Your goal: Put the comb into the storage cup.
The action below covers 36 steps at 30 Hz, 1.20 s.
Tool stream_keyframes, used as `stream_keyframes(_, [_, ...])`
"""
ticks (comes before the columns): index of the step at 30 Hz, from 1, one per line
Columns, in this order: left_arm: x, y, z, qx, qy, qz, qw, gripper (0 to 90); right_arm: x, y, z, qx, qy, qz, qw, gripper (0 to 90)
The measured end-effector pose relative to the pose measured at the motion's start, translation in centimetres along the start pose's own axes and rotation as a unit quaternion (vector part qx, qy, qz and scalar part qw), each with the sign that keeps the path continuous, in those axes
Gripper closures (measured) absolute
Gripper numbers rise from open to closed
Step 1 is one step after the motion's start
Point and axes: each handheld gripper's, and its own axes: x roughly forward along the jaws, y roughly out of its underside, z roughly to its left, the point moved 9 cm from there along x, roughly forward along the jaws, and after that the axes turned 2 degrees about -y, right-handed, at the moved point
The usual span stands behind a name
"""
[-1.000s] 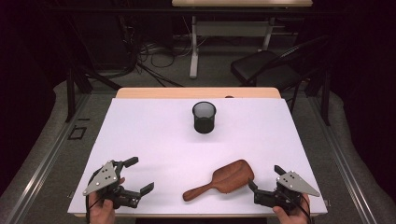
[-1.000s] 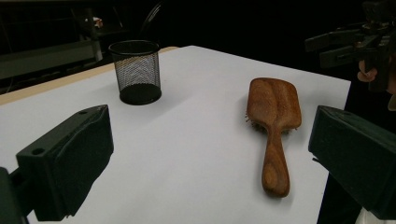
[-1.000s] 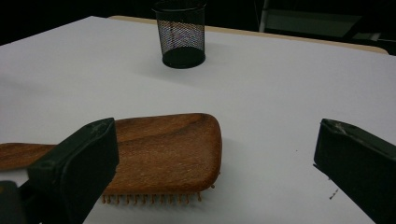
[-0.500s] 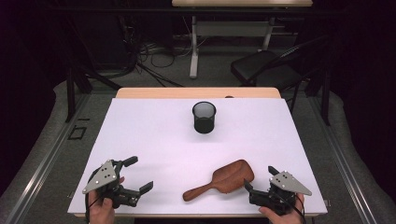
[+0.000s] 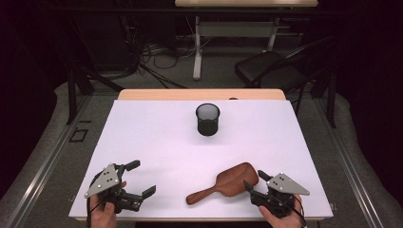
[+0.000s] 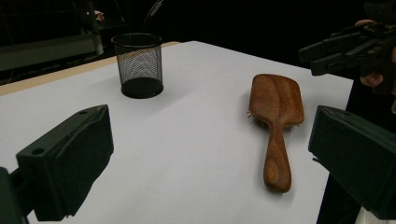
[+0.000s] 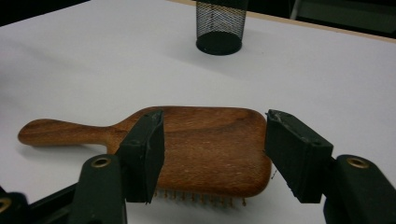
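Right gripper (image 5: 252,184) jaws half spread and just been closing, the head of the wooden hairbrush (image 5: 223,183) in front of and between them, pads not yet pressing. Brush lies bristles down near the table's (image 5: 157,137) front edge, right of centre, handle pointing toward the front-left corner. Left gripper (image 5: 139,179) jaws spread wide, nothing between them, hovering at the front-left corner. Black mesh cup (image 5: 207,119) stands upright near the back edge, centre, well apart from the brush.
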Motion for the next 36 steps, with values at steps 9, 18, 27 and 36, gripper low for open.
stream_keyframes(9, [-0.1,0.1,-0.1,-0.002,0.0,0.003,1.0,0.1,1.0,-1.2,1.6,0.001,-0.033,0.005,0.9994,45.8])
stream_keyframes(18, [0.1,0.1,-0.1,-0.002,-0.002,0.005,1.0,0.1,3.0,-2.1,3.6,-0.013,-0.065,0.02,0.9976,68.8])
stream_keyframes(27, [0.1,0.1,0.0,-0.005,0.001,0.004,1.0,0.1,5.6,-2.1,5.4,-0.023,-0.085,0.063,0.9942,89.3])
stream_keyframes(36, [0.0,0.2,0.1,-0.005,0.001,0.006,1.0,0.1,8.4,-1.6,7.4,-0.029,-0.101,0.103,0.9891,90.0])
